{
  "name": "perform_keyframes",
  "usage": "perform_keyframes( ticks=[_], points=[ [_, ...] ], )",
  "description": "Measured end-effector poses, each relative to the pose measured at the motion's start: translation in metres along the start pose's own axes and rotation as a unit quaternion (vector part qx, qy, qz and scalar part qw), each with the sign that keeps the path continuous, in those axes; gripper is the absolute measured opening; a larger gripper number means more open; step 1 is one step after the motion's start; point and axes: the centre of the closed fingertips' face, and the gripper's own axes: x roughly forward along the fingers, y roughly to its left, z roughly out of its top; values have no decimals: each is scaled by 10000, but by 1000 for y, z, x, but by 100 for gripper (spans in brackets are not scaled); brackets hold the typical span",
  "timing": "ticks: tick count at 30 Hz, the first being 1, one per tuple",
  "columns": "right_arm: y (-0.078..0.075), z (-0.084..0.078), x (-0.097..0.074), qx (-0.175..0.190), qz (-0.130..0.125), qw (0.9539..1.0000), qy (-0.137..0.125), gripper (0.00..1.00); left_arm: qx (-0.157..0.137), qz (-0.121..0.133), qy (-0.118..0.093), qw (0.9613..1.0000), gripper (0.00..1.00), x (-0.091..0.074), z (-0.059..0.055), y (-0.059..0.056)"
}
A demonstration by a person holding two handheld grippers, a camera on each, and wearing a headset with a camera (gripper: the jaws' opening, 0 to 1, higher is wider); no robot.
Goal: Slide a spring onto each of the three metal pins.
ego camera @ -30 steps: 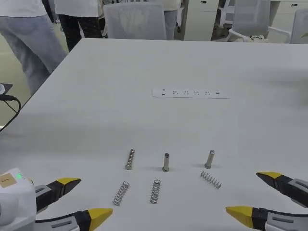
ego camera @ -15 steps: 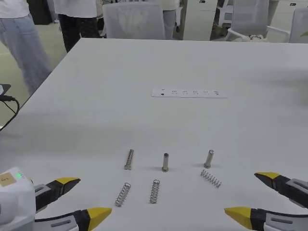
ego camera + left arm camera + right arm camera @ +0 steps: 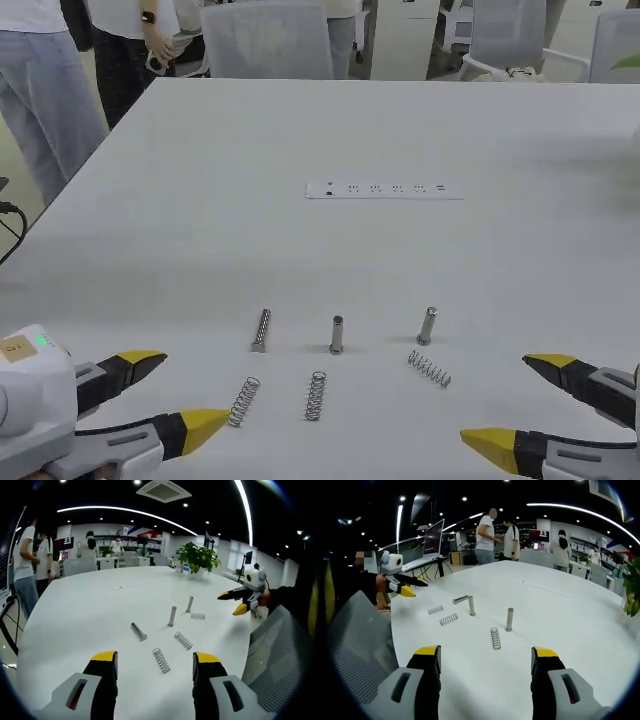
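Three metal pins stand in a row on the white table: the left pin (image 3: pixel 260 330) lies on its side, the middle pin (image 3: pixel 336 335) and the right pin (image 3: pixel 427 326) stand upright. In front of each lies a loose spring: left spring (image 3: pixel 243 400), middle spring (image 3: pixel 315 395), right spring (image 3: pixel 429 368). My left gripper (image 3: pixel 175 390) hovers open at the near left, just short of the left spring (image 3: pixel 161 660). At the near right my right gripper (image 3: pixel 518 400) is open too, with the right spring (image 3: pixel 495 637) and right pin (image 3: pixel 509 619) ahead of its jaws. Nothing is held.
A white power strip (image 3: pixel 384 190) lies flat in the middle of the table (image 3: pixel 200 220). Office chairs (image 3: pixel 265 40) stand along the far edge, and people (image 3: pixel 40 90) stand beyond the far left corner.
The head camera has shifted slightly, so the whole picture moved. Pins, springs and both open grippers keep their places. The people in the background have moved about.
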Motion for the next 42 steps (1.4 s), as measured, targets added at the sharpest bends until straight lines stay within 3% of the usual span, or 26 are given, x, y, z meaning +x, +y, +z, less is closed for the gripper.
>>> perform_keyframes(
  ticks=[10,24,28,34,42],
  points=[
    [1,1,-3,3,-76,10000,-15,72,163,25,30,9999,53,23,22,16],
    [2,3,-4,16,-110,9999,-45,72,296,-26,360,9989,48,68,34,25],
    [4,3,-3,8,-89,10000,-37,72,71,-4,416,9991,47,79,36,30],
    [5,3,-3,3,-92,10000,-39,72,105,198,663,9976,45,92,29,40],
    [7,1,-2,6,-79,10000,-6,72,101,330,818,9961,39,106,28,45]
  ],
)
